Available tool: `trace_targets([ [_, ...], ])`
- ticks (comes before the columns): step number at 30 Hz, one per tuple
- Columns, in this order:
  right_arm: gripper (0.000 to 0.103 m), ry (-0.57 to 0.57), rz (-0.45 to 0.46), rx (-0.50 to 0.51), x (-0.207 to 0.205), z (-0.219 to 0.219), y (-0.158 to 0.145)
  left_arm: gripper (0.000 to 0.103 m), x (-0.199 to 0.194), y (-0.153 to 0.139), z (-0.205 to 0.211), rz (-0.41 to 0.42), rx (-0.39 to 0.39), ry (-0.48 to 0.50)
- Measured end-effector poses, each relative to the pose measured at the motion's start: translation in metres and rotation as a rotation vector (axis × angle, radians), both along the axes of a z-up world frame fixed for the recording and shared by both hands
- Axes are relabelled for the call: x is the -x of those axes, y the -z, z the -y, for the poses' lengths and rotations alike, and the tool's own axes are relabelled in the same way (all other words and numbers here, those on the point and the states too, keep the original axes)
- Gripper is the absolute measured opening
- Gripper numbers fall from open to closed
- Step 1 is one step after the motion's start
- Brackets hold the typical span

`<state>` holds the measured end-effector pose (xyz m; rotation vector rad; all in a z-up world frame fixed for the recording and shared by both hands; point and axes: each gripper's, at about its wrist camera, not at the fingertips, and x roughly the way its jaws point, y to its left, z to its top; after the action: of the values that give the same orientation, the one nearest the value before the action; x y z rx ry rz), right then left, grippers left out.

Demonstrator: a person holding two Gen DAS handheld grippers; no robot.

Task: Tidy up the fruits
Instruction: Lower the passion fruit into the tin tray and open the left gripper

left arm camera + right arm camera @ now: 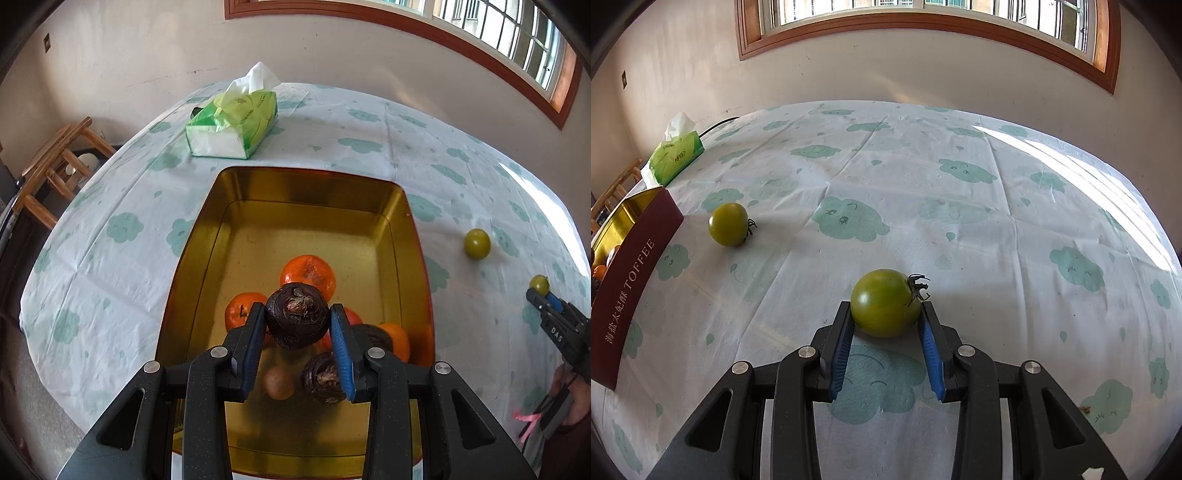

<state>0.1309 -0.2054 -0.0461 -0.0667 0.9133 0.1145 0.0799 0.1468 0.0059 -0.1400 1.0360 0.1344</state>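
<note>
My left gripper (297,314) is shut on a dark brown water chestnut (296,320) and holds it above the gold tin tray (314,192). In the tray lie oranges (308,275), another dark chestnut (325,378) and a small brown fruit (279,382). My right gripper (886,312) is shut on a green tomato (884,302) that rests on the tablecloth; the same gripper (543,295) shows at the right edge of the left wrist view. A second green tomato (728,224) (477,243) lies loose on the cloth, close to the tray's maroon side (631,280).
A green tissue pack (232,125) (674,157) stands behind the tray at the table's far left. A wooden chair (55,166) is beyond the left table edge. The cloud-print tablecloth (960,221) stretches right. A person's hand (565,398) holds the right gripper.
</note>
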Motion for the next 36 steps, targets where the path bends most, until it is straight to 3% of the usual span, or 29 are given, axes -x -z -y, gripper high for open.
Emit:
trace_targets([
  [6,0.033,0.0,0.0,0.001,0.0,0.0,0.0,0.036,0.005,0.017,-0.006,-0.03,0.018,-0.002],
  [18,0.033,0.0,0.0,0.002,0.0,-0.001,0.0,0.038,0.008,0.019,0.002,-0.013,-0.05,0.037],
  [29,0.032,-0.001,0.002,-0.003,0.001,0.0,0.0,0.057,0.022,0.002,0.006,0.028,-0.064,0.044],
  [36,0.031,-0.019,0.0,0.004,0.0,-0.003,-0.002,0.058,0.032,0.0,-0.002,0.03,-0.032,0.002],
])
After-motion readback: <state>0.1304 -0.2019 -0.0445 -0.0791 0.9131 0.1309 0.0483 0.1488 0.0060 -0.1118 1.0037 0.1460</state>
